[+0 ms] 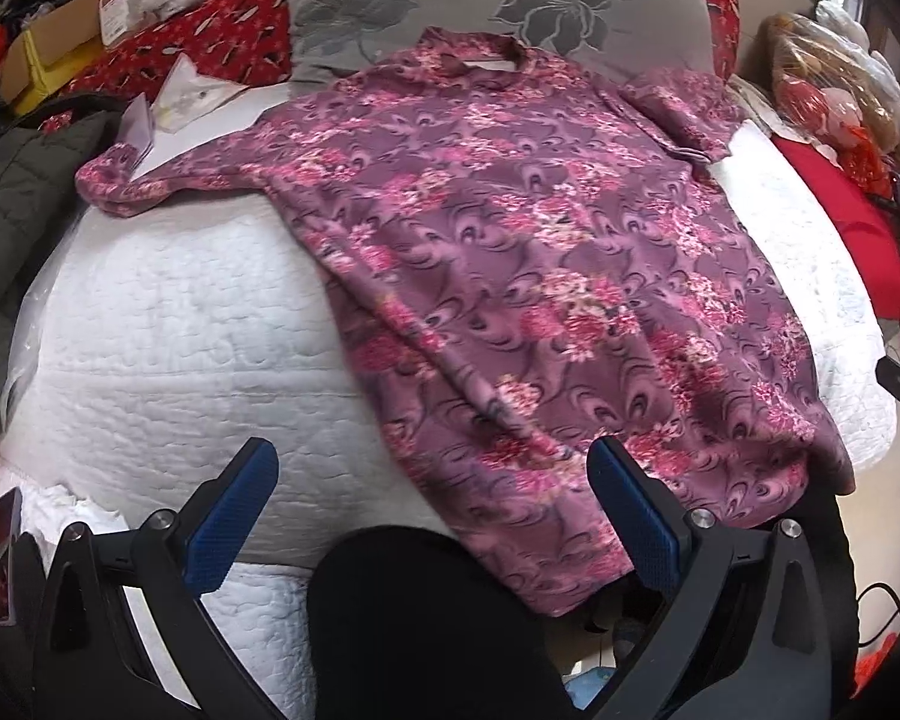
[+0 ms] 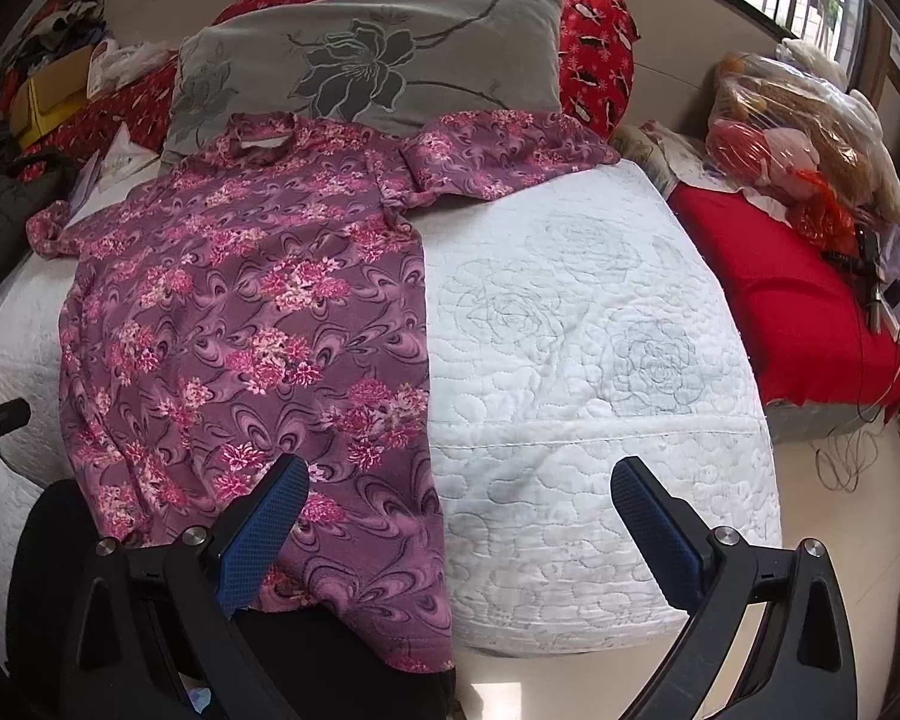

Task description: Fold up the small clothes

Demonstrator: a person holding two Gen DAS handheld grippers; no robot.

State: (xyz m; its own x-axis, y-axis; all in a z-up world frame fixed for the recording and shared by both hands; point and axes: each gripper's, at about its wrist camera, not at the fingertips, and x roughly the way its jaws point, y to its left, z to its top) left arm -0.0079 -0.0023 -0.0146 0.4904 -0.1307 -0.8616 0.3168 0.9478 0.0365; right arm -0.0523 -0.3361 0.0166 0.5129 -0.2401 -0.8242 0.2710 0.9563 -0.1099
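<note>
One purple, pink-flowered soft knit shirt lies spread flat on the white quilted bed, collar against one grey flower-print pillow. Two tools, left and right, hover with blue textured pads wide apart, holding nothing.

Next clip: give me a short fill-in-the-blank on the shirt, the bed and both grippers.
1. The floral shirt lies spread on a quilted bedcover whose colour is ____.
2. The shirt's collar points toward the grey ____ with a flower pattern.
3. The jaws of the left gripper and right gripper both stand ____.

Missing words: white; pillow; open
</note>
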